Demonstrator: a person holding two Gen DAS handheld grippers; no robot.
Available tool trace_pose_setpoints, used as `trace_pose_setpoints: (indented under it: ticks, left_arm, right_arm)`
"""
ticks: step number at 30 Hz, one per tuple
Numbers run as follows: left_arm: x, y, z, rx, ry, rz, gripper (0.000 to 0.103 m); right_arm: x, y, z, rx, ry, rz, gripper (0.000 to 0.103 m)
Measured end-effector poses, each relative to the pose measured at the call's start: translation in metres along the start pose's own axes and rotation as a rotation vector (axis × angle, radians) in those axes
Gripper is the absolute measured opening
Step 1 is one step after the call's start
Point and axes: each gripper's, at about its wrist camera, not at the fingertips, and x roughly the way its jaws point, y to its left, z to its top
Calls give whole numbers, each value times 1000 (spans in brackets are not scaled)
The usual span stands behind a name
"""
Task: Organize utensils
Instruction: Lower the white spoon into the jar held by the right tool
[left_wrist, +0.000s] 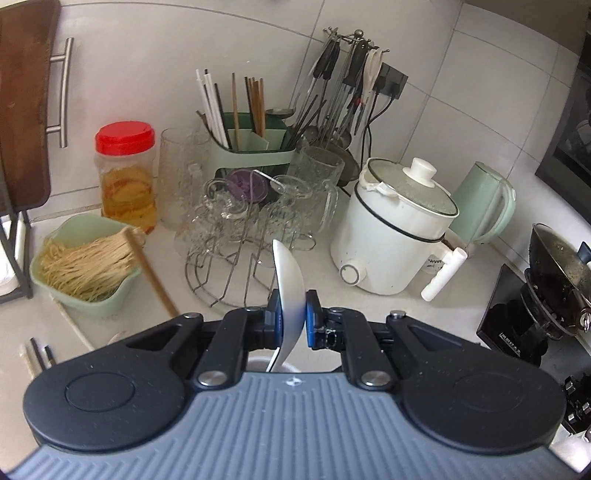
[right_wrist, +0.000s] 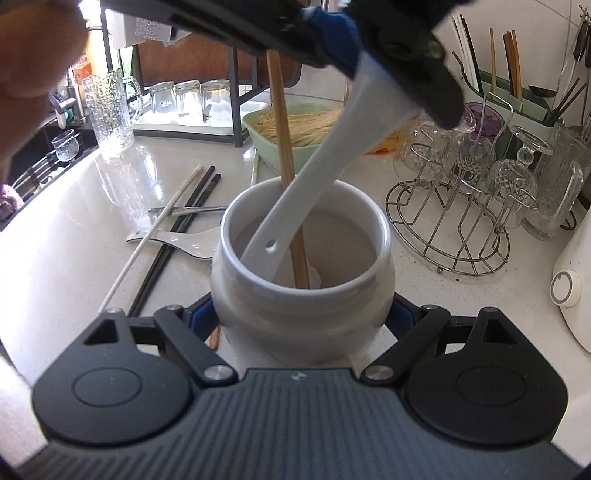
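My right gripper is shut on a white ceramic jar, with a blue pad pressed on each side of its body. A pair of wooden chopsticks stands in the jar. My left gripper is shut on the bowl end of a white ceramic spoon. In the right wrist view the left gripper is above the jar, and the spoon's handle slants down inside the rim. Left of the jar, loose utensils lie on the counter: black chopsticks, a white chopstick, a metal piece and a white spoon.
A wire rack of upturned glasses stands ahead, with a green chopstick holder behind it. A white electric pot and a green kettle are on the right. On the left are a green basin of noodles and a red-lidded jar.
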Motion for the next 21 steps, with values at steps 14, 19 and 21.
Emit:
trace_pose_setpoints:
  ticks: [14,19,21]
  left_arm:
    - [-38,13,-19,-64,121,28,15]
    - [-35,12,-19,-68,144,37,15]
    - [-29,10,-18,-64,169,51,15]
  right_arm:
    - [-1,0,0,-4,0,10,91]
    - [0,0,-1,-8,-1,13,91]
    - [0,-1,-1,-10,-1,13,91]
